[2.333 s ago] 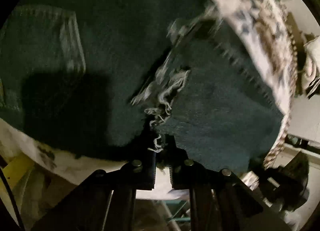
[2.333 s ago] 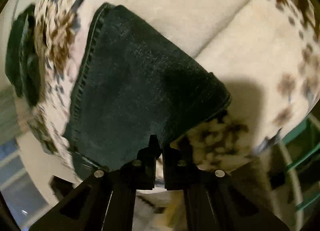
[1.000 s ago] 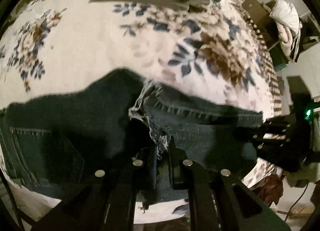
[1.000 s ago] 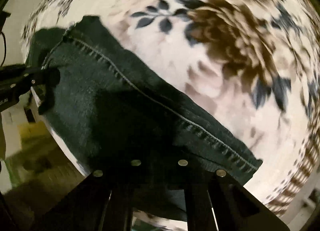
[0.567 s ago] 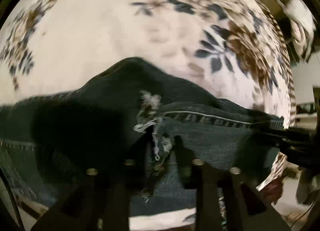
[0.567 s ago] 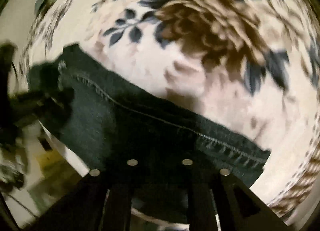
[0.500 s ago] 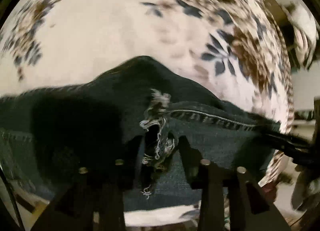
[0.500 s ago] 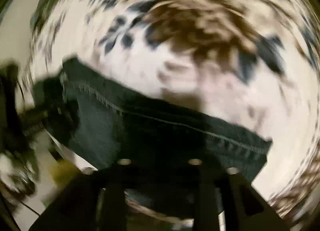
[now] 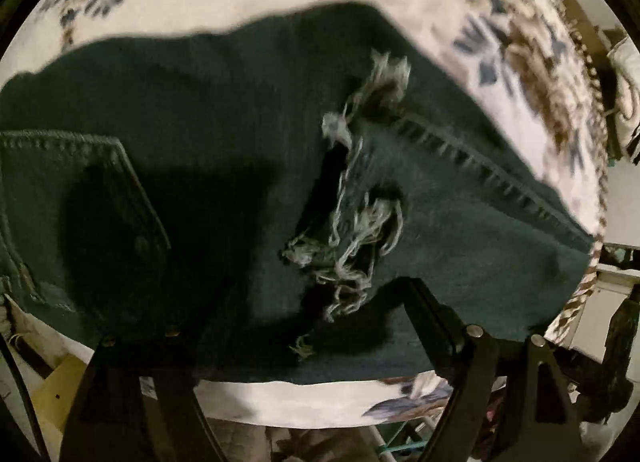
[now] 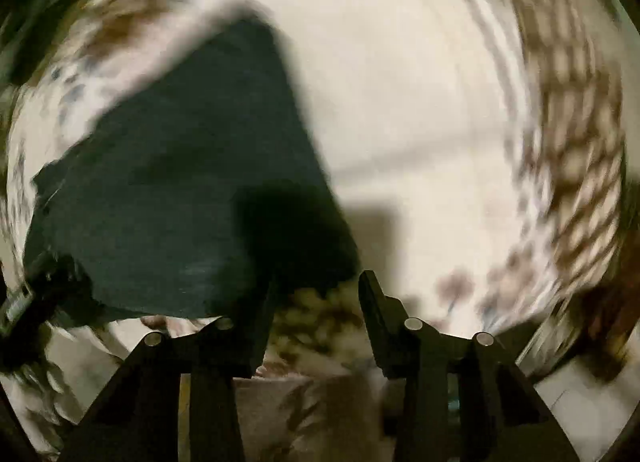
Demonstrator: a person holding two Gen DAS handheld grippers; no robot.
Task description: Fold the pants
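On the near edge of the floral bedspread (image 9: 248, 2), the dark green jeans (image 9: 224, 110) lie spread flat, filling most of my left wrist view. Their frayed hem (image 9: 352, 230), pale loose threads hanging from it, lies folded over onto the seat of the garment, just beside a stitched back pocket (image 9: 80, 198) toward the left. A double-stitched side seam (image 9: 480, 166) runs from the fraying toward the right edge of the bedspread. The lower border of the denim sits close to the near edge of the bedspread, with a strip of pale fabric showing below it.

My left gripper (image 9: 288, 310) stands wide apart, its fingers (image 9: 432, 314) over the denim on either side of the frayed hem; it has hold of nothing, and I cannot tell whether the tips touch the cloth.

The right wrist view is heavily motion-blurred. My right gripper (image 10: 316, 294) is likewise spread wide and empty. Its left finger lies at the near right corner of the jeans (image 10: 192, 190); its right finger (image 10: 376, 302) is over bare bedspread (image 10: 420, 102), clear of the denim. A hard shadow falls across that corner of the jeans and onto the bedspread beside it. Brown patterning of the bedspread shows, smeared, toward its right edge.
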